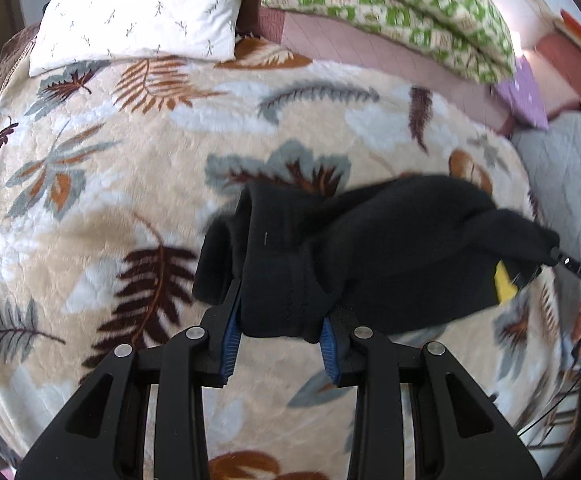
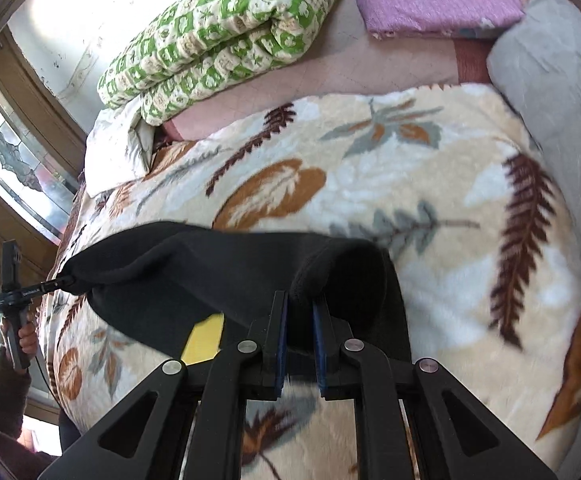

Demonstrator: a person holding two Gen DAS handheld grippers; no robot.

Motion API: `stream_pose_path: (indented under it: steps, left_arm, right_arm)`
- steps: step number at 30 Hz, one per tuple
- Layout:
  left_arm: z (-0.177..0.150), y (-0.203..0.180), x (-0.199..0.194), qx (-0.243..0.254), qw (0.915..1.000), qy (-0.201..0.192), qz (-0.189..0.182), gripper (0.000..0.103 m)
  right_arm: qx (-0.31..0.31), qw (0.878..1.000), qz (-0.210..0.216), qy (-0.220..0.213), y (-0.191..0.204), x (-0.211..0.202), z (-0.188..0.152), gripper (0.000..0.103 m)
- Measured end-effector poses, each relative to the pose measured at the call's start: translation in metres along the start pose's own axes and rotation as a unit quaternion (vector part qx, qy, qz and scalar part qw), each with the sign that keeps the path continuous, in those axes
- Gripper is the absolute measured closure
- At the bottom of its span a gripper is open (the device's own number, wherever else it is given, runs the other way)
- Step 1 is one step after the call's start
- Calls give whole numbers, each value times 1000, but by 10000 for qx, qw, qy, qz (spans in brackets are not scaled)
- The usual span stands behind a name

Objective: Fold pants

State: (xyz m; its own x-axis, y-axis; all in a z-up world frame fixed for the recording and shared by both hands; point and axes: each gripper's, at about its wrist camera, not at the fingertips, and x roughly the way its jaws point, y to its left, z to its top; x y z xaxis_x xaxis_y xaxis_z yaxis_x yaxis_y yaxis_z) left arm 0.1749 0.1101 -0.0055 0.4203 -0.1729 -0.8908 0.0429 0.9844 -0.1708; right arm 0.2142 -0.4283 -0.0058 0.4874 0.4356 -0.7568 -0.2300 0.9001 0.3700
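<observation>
Leaf-print blanket (image 1: 138, 216) beneath pants-gripping fingers (image 1: 230, 336)

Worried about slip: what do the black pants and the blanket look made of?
Pants: seemingly matte black fleece or soft knit, judging by the fuzzy edges and thick folds. Blanket: plush pile, probably synthetic, with an embossed, slightly shiny nap.

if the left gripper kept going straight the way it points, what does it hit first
Most likely the leaf-print blanket on the bed. The left gripper is already shut on the black pants, angled steeply down, and only that blanket shows beyond the cloth, though depth is unclear.
</observation>
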Motion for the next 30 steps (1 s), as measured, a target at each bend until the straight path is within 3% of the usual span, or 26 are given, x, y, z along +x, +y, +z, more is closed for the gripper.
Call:
stream_pose_path:
  steps: [10, 12, 15, 22, 25, 29, 30]
  left_arm:
    - [-32, 22, 30, -81, 9988, 460, 137, 71]
    - [-34, 25, 31, -83, 9986, 500, 123, 68]
    - [-35, 24, 27, -28, 9986, 516, 94, 62]
    - [-50, 18, 4, 338, 9973, 650, 25, 61]
    - [-58, 15, -13, 515, 9967, 626, 14, 61]
    - [-54, 5, -47, 445, 9975, 364, -420, 61]
    - [-51, 0, -51, 417, 9973, 344, -495, 61]
  right_arm:
    - [776, 9969, -41, 80, -38, -1, -48, 92]
    - [891, 9960, -36, 102, -44, 0, -53, 84]
    - [990, 9947, -230, 135, -50, -1, -58, 73]
    - [937, 9941, -527, 145, -46, -28, -61, 71]
    - [1218, 9913, -485, -79, -51, -46, -60, 70]
    - [1598, 9863, -197, -364, -50, -57, -49, 49]
    - [1636, 9857, -153, -370, -47, -55, -45, 47]
